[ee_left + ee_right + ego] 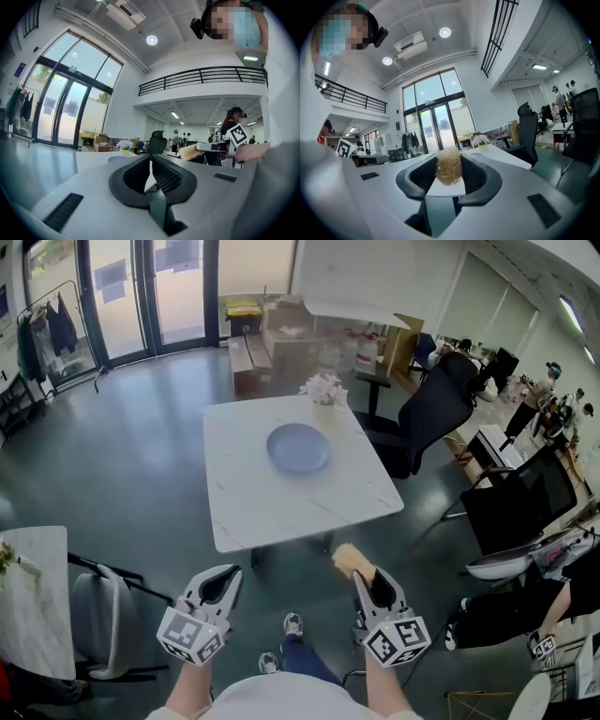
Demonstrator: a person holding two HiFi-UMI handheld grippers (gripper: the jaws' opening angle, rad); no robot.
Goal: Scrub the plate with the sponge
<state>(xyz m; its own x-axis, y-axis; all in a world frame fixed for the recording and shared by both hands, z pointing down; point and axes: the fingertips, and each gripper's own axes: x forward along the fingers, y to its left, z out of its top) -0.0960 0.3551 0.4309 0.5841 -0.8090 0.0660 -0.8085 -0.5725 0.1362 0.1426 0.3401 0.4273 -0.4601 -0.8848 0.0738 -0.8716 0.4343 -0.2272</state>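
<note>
I am holding the sponge [448, 168] pinched in the right gripper [364, 577]. Its jaws are closed on the sponge, and the fibrous end is sticking out past the tips so it can meet the plate first. The left gripper [150, 164] is hanging level beside it with its jaws fully together on nothing; I judge I am leaving it free to steady the plate. Both are hovering off the near edge of the table [281, 507], not touching it. The plate [298, 447] is lying near the table's middle, untouched, just in front of a flower pot [324, 390] at the far edge.
</note>
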